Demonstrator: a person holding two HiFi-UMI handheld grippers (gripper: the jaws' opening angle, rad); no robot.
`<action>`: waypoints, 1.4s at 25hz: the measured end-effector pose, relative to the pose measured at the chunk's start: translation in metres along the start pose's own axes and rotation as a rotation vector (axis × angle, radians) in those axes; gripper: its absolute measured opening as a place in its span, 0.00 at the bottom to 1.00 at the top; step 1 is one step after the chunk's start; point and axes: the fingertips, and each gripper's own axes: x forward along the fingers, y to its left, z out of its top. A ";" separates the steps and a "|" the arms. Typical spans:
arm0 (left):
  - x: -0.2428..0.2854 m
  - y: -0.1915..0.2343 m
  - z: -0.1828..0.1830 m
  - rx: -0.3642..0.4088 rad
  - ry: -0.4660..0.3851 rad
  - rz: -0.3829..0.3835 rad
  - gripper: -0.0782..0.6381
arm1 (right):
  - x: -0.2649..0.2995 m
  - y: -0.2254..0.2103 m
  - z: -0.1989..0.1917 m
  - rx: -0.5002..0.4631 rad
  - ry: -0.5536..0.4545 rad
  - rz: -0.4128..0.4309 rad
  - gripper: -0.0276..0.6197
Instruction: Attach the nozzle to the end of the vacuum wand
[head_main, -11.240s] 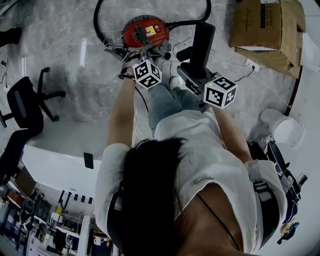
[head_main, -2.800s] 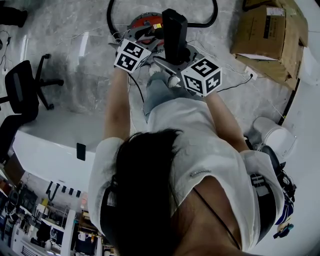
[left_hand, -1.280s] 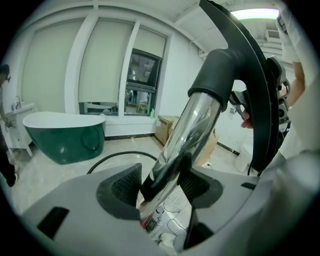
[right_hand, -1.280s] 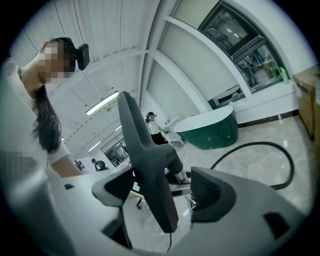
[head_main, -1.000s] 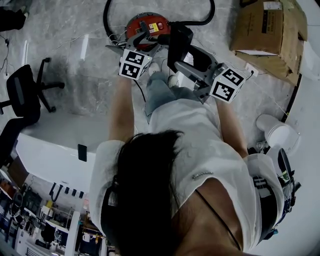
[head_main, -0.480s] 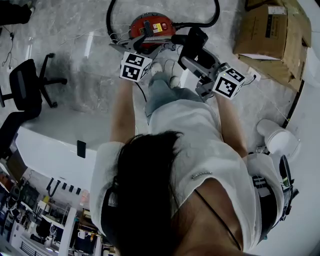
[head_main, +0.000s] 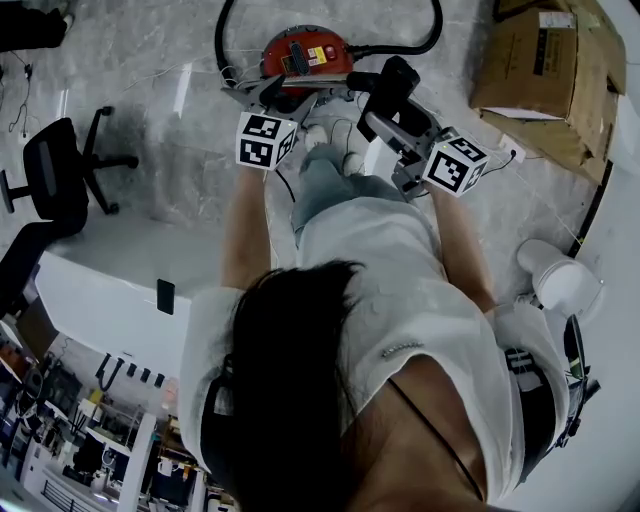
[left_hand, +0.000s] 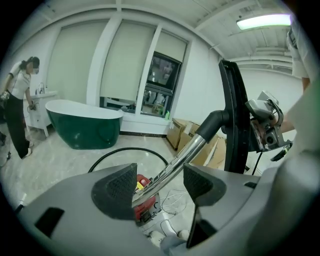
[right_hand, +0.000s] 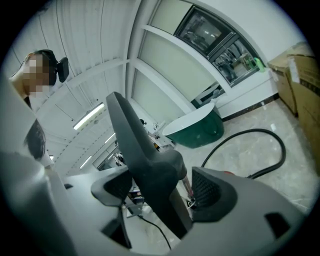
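left gripper view shows the chrome wand running up between the left tongs. those tongs have just been opening and stand wide apart, pads not pressing the tube. the wand's top end goes into the black neck of the nozzle, so the join looks made or nearly so. can't tell if it is pushed fully home. right tongs are clamped on the nozzle's neck, holding the head up in the air in front of the person. in head view the nozzle sits just right of the red vacuum canister. judgement: fitting step about done. what's left is a seating check, then the right tongs let go.

surface is the floor, glossy grey marbled tile, with the black hose looped on it and thin cables by the canister. room: tall windows with blinds down, green bathtub, cardboard boxes at right, black office chair at left, white bucket lower right, ceiling strip lights. another person stands far off by a basin.
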 end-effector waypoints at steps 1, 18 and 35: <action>-0.001 0.000 0.000 -0.002 -0.002 0.002 0.49 | -0.001 -0.002 0.000 0.000 -0.003 -0.005 0.59; -0.038 -0.019 0.031 -0.309 -0.222 0.018 0.37 | -0.027 -0.006 0.015 -0.030 -0.082 -0.022 0.59; -0.091 -0.069 0.063 -0.297 -0.388 0.101 0.14 | -0.068 0.007 0.026 -0.084 -0.154 -0.007 0.59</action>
